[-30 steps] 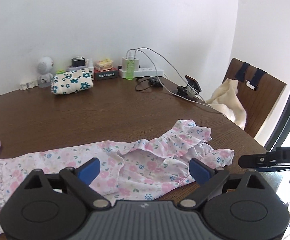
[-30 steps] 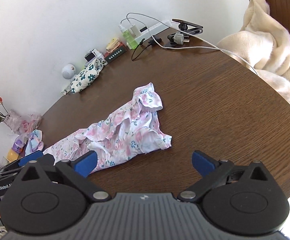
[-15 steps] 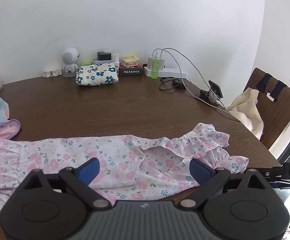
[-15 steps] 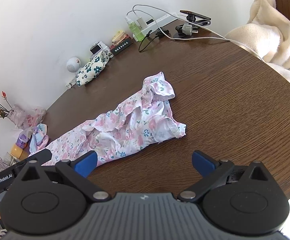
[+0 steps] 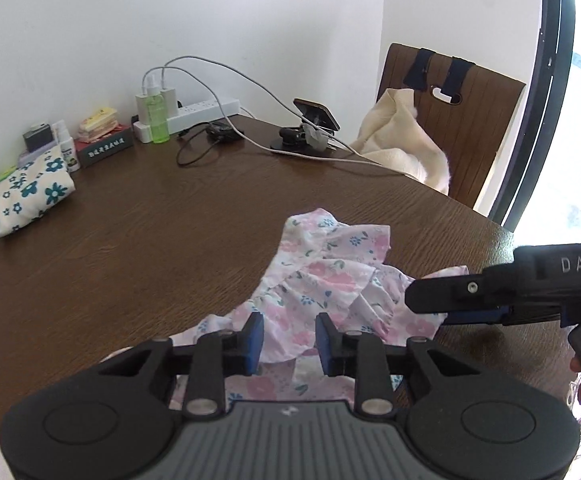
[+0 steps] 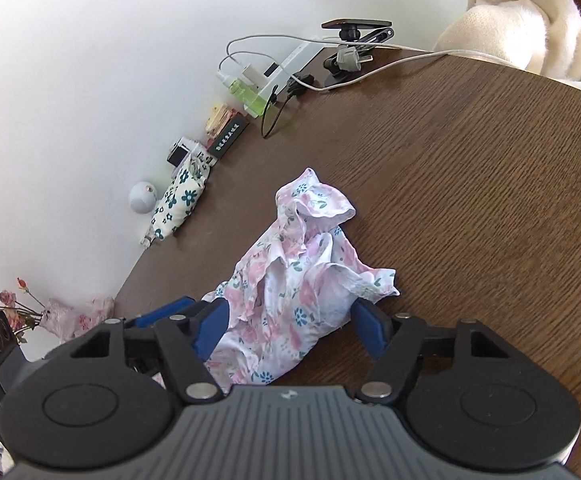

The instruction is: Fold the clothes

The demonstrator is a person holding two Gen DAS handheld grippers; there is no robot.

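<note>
A pink floral garment (image 5: 330,272) lies bunched on the dark wooden table (image 5: 150,264). In the left wrist view my left gripper (image 5: 286,340) has its blue pads drawn close, with a fold of the garment pinched between them. My right gripper (image 5: 470,304) reaches in from the right at the garment's near edge, held by a hand. In the right wrist view the right gripper (image 6: 290,332) stands open, its fingers straddling the crumpled garment (image 6: 302,280) low over the table. The left gripper (image 6: 162,314) shows just beside its left finger.
A folded blue-flowered cloth (image 5: 26,196) lies at the back left by the wall. A green bottle (image 5: 157,114), a power strip (image 5: 206,110) with cables and a phone on a stand (image 5: 316,116) line the back. A chair with a cream blanket (image 5: 406,148) stands beyond the table's right edge.
Both grippers have dropped down onto the garment's right end. The left gripper's fingers have closed onto the fabric, the right gripper's have narrowed. The garment is more bunched.
</note>
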